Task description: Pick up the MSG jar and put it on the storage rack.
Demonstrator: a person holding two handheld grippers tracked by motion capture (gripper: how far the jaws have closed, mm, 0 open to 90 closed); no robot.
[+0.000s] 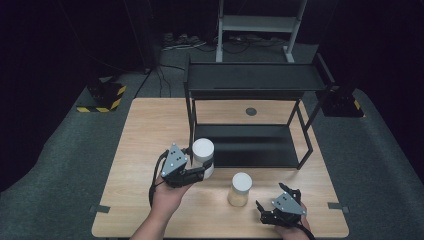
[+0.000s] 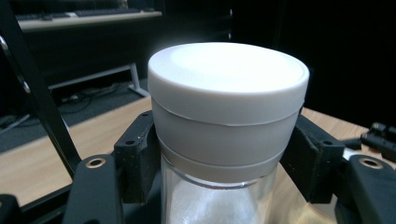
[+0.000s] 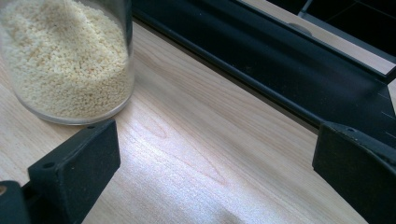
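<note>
White-lidded jar [image 1: 203,156] clamped in left gripper [image 1: 196,175] at the shelf's [image 1: 250,145] front corner, grain jar [image 1: 239,189] standing on table [image 1: 145,150] beside right gripper [image 1: 265,210], left gripper view, pads [image 2: 137,154] pressing jar [image 2: 224,135] below its lid, right gripper view, jaws wide apart, nothing between, grain jar [image 3: 65,60] just ahead.

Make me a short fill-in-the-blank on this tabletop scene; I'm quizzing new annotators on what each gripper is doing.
1. The left gripper is shut on a jar with a ____ lid.
2. The jar of yellowish grains stands on the table, held by ____ gripper.
3. The right gripper has its jaws ____.
4. The black rack has ____ shelves.

Missing words: white; neither; open; two
</note>
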